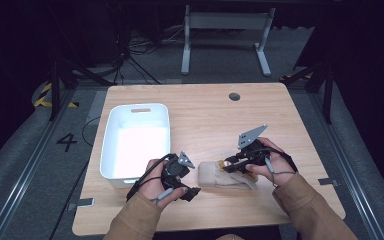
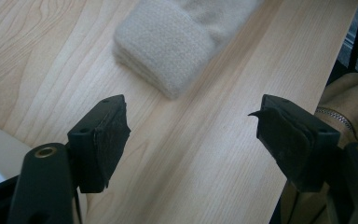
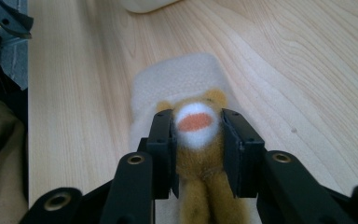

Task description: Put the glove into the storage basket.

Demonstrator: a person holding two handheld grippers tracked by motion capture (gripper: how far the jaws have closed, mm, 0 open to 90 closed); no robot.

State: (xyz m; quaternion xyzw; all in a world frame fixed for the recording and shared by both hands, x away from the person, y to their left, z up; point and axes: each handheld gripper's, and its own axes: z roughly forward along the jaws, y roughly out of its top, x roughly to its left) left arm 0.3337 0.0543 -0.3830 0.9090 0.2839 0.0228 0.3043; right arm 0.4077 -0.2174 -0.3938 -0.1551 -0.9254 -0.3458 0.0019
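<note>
Right gripper [image 3: 198,140] clenched on a small plush toy [image 3: 195,123], held over the beige sock [image 3: 177,79] lying flat near the table's [image 1: 260,115] front edge. Left gripper [image 2: 191,135] released, jaws wide, just short of the sock's cuff. Likely stuffing toy into sock: left should pinch only the top cuff layer and lift, right keeps toy level, slides in slow. White bin [image 1: 136,112] at left

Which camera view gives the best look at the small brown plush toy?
The right gripper view: the plush toy sits close and centred, clamped between the right gripper fingers. In the high view the plush toy is a tiny brown spot.
</note>
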